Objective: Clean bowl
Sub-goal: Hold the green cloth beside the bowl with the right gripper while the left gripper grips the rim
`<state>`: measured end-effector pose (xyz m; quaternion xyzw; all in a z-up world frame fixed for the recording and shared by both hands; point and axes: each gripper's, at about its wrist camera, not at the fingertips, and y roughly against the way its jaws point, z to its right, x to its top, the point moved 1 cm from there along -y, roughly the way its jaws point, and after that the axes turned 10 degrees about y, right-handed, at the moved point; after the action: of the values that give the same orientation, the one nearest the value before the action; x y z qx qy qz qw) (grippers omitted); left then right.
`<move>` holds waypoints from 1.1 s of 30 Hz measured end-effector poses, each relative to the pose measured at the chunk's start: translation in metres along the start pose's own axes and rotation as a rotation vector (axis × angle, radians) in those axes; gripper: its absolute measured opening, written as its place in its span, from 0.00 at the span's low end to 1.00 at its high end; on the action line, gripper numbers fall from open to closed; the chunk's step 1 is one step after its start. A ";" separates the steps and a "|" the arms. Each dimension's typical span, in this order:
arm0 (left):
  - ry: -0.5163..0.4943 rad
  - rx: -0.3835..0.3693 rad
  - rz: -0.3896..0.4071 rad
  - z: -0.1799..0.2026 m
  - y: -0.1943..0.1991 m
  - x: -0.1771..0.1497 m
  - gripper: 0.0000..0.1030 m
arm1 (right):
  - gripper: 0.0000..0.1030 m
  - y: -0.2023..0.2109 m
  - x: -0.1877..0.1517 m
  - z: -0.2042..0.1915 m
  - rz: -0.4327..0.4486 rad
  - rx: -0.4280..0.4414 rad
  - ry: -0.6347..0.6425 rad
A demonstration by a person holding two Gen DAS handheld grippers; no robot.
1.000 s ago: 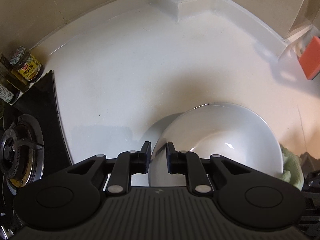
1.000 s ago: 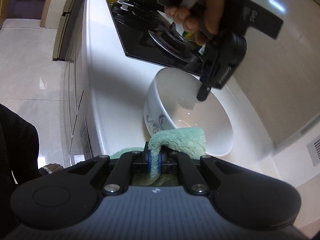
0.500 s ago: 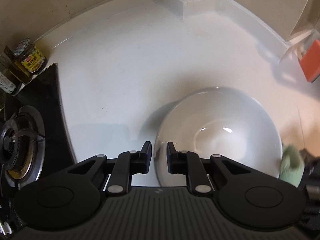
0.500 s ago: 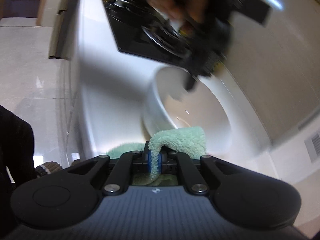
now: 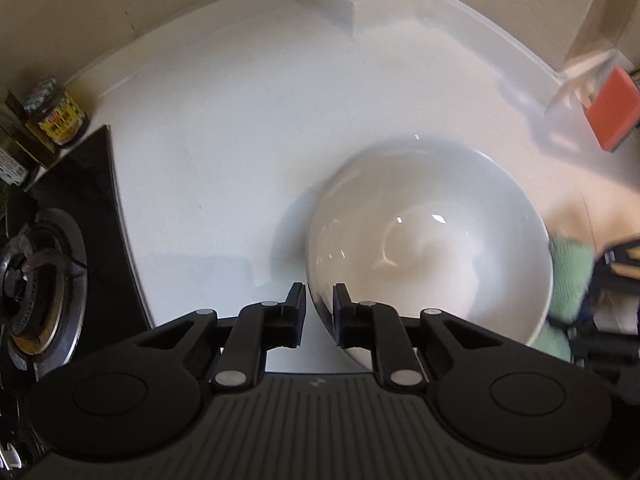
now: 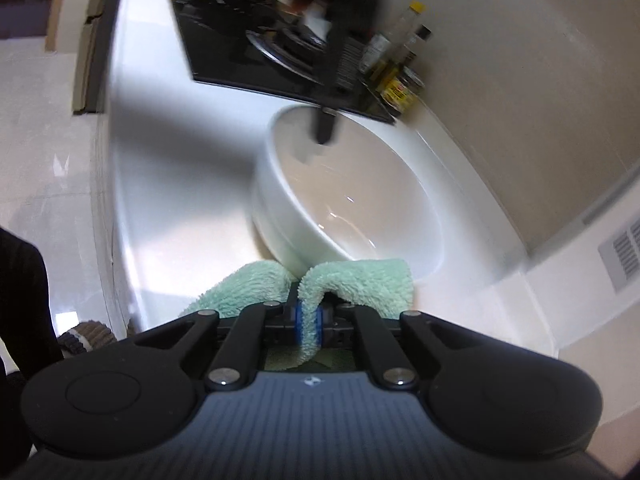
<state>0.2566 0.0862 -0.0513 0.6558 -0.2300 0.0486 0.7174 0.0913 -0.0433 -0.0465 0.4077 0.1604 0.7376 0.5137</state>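
A white bowl (image 5: 432, 240) sits tilted on the white counter (image 5: 240, 140). My left gripper (image 5: 318, 304) straddles the bowl's near rim, one finger outside and one inside, shut on it. In the right wrist view one of its fingers (image 6: 325, 128) reaches down into the bowl (image 6: 360, 200) at the far rim. My right gripper (image 6: 308, 316) is shut on a folded mint-green cloth (image 6: 360, 280), which lies against the bowl's outer wall on the side opposite the left gripper. The same cloth (image 5: 568, 276) shows at the bowl's right edge in the left wrist view.
A black glass hob (image 6: 240, 40) with a gas burner (image 5: 36, 264) lies just beyond the bowl. Sauce jars and bottles (image 6: 400, 72) stand by the wall. An orange sponge (image 5: 612, 116) sits in a clear holder. The counter's front edge (image 6: 108, 200) drops to the floor.
The bowl has shifted and turned in the left gripper's hold; its patterned side no longer shows in the right wrist view. The cloth stays pinched and sits lower against the bowl's outside.
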 end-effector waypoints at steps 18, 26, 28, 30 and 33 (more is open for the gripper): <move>-0.027 0.027 0.024 0.016 0.006 -0.018 0.15 | 0.03 -0.003 -0.018 0.029 -0.072 -0.040 -0.057; -0.054 0.006 0.018 0.012 0.001 -0.014 0.16 | 0.01 -0.002 -0.016 0.019 -0.003 0.051 0.003; -0.066 0.003 0.019 0.013 0.001 -0.015 0.19 | 0.01 -0.007 -0.025 0.035 -0.034 0.038 -0.045; -0.068 -0.003 0.016 0.012 0.001 -0.015 0.19 | 0.01 -0.012 -0.032 0.048 -0.069 0.010 -0.073; -0.072 -0.001 0.011 0.013 0.001 -0.014 0.19 | 0.02 -0.018 -0.037 0.057 -0.105 -0.028 -0.116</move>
<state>0.2405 0.0772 -0.0556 0.6554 -0.2593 0.0289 0.7088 0.1515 -0.0794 -0.0391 0.4335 0.1414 0.6871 0.5657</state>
